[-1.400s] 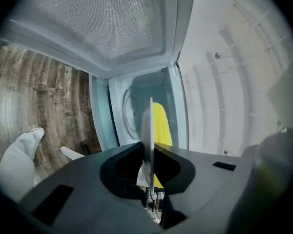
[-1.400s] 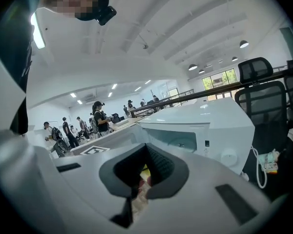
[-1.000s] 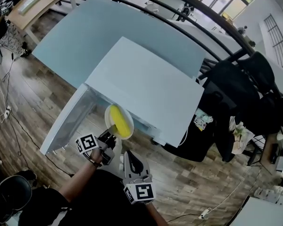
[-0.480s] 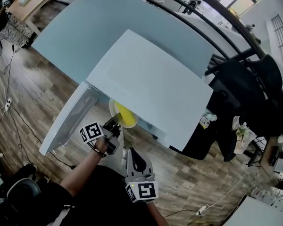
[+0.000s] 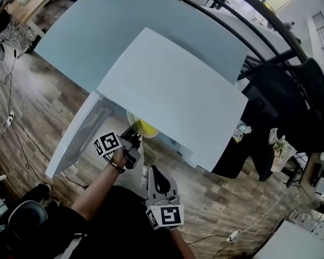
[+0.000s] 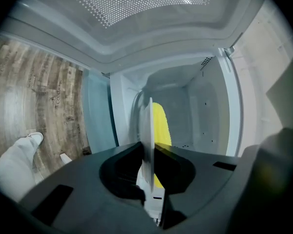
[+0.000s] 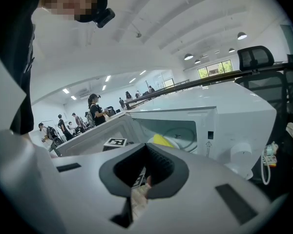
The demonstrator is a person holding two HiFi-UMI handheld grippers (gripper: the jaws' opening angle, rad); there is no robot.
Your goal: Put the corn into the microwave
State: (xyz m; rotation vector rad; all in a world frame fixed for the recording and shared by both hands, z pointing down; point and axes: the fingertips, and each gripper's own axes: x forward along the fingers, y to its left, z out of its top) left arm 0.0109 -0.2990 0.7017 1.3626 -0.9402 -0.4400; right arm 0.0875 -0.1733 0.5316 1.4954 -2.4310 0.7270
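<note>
The left gripper [image 5: 132,143] has its jaws clamped on the rim of a white plate [image 6: 147,130], which the left gripper view shows edge-on between them. The yellow corn [image 6: 160,123] lies on that plate, and plate and corn together reach through the front opening of the white microwave [image 5: 178,90], partly under its top in the head view. The microwave door [image 5: 78,136] hangs open on the left side. The right gripper [image 5: 153,174] sits lower, near the person's body, with its jaws together and nothing held between them.
</note>
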